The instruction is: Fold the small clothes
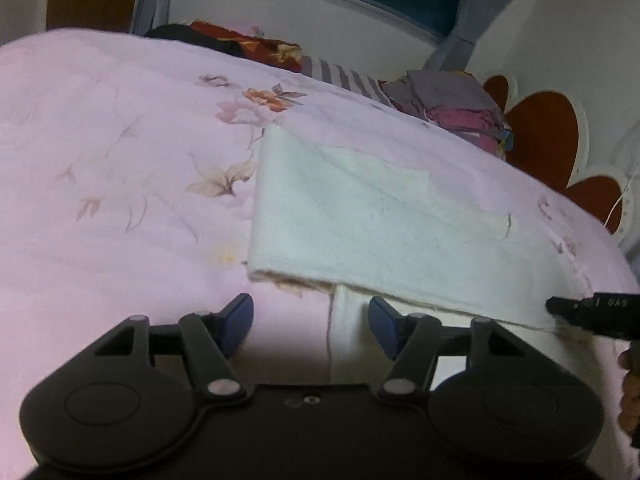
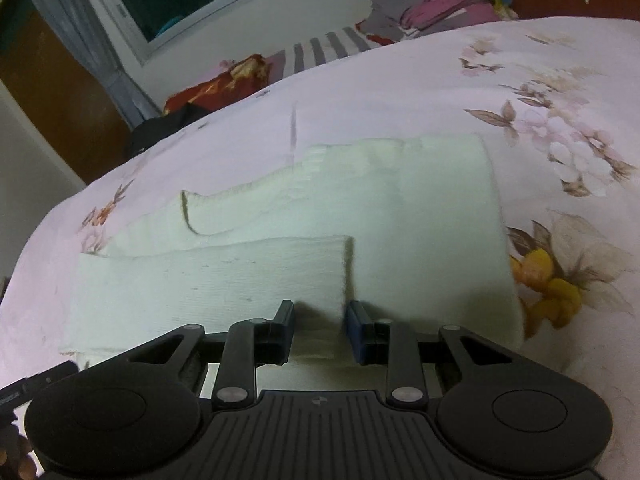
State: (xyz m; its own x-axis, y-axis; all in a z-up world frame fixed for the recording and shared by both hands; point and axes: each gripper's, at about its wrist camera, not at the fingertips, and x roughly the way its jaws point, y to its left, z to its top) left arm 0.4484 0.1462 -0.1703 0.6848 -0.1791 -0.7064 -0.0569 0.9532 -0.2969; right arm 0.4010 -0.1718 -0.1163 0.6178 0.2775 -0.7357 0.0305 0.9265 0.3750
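Lying flat on the pink flowered bed cover (image 1: 120,140), near its front edge: white folded cloth (image 1: 360,220) | left gripper (image 1: 311,322): jaws wide, holding nothing | right gripper (image 2: 320,330): jaws narrow, cloth edge between, grip unclear

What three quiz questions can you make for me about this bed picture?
1. True or false: the white cloth lies on a pink flowered bedcover.
2. What sits at the far edge of the bed, by the red headboard: A) a pile of clothes, B) a lamp, C) a cat?
3. Fill in: the fingers of the left hand-held gripper stand ____, with nothing pinched between them.

Key:
1. True.
2. A, the clothes pile.
3. Apart. The right hand-held gripper has a fold edge of the cloth between its fingers, which stand narrower, though they do not visibly press it.
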